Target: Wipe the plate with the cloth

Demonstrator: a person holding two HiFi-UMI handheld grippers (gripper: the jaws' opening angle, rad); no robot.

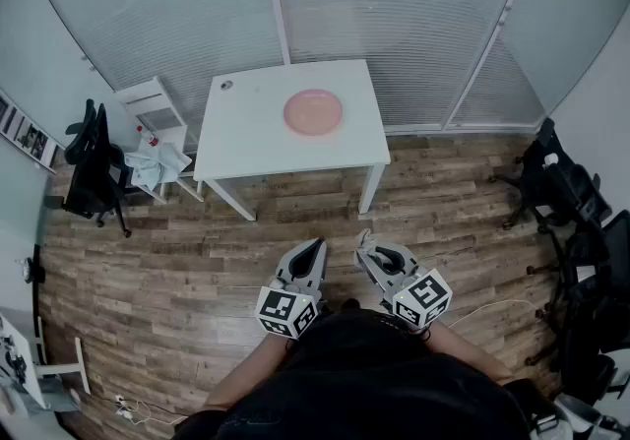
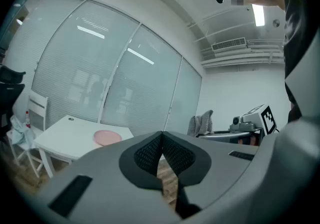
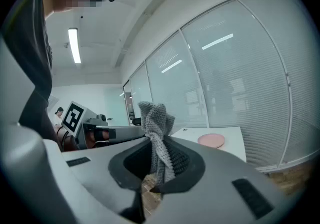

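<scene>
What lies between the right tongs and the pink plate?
From the right tongs to the round pink plate: bare wood-plank floor, then white table top, per the head view.

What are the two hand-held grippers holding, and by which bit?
The right hand-held gripper pinches the grey knitted cloth by one end. The left hand-held gripper is shut, holding nothing.

Evenly bright under ceiling strip lights (image 3: pixel 74 45), with glare streaks on the glass wall (image 2: pixel 65 67); strongly fisheye-bent, black at the gripper views' corners; nearest foreground slightly soft.
</scene>
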